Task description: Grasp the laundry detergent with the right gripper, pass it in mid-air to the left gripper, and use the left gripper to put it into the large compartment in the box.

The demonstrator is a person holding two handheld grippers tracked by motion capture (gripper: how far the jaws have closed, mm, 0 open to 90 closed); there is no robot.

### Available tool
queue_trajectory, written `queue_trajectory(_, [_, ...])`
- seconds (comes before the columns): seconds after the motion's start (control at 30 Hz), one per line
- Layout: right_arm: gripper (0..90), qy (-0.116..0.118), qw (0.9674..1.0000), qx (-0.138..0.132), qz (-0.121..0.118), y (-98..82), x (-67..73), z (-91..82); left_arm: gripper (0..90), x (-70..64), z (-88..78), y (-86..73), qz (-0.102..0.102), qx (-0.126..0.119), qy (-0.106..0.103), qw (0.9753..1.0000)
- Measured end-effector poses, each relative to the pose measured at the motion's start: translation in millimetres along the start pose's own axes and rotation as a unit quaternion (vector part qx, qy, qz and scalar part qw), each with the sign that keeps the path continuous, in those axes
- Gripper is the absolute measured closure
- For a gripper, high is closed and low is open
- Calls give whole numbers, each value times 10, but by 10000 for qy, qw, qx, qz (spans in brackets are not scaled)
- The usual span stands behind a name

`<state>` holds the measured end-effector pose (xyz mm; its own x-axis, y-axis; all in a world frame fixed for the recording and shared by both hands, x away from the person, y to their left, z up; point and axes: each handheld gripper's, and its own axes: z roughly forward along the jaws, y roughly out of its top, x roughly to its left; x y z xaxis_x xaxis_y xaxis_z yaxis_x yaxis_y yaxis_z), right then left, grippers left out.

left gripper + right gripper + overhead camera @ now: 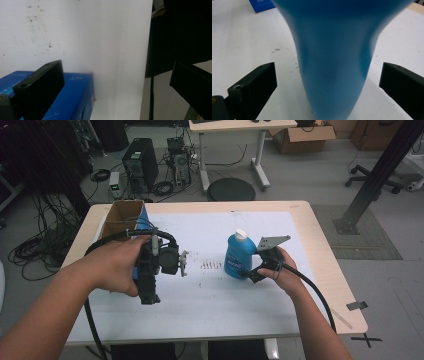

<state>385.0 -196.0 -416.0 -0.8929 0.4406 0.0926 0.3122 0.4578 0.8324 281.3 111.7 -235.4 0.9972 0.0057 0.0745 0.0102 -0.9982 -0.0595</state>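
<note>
Black jaws of the right gripper are spread wide, with the blue bottle upright between them, not touching either. The left gripper is also spread, over the white sheet, a blue box just beside its one jaw.

blue bottle with a white cap stands upright on the white sheet, mid-table.

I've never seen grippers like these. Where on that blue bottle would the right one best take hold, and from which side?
Probably the narrowed waist of the upright blue bottle, approached level from the person's right. The right gripper already has its open jaws on either side of it, with gaps left; the wider shoulder above should resist slipping.
</note>
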Motion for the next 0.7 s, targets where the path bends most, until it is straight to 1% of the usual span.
queue_trajectory(0.17, [13,8,9999,-128,-40,2,5,36,2,-12,-3,-5,-12,-23,16,10000])
queue_trajectory(0.27, [11,-3,9998,-211,-32,1,4,46,2,-24,6,3,-12,39,-10,10000])
queue_trajectory(0.6, [10,-16,9994,-330,-68,-9,10,108,3,-46,5,2,2,-4,0,10000])
queue_trajectory(0.7, [10,-42,9991,-423,11,-20,5,133,2,-62,-1,-3,15,-24,8,10000])
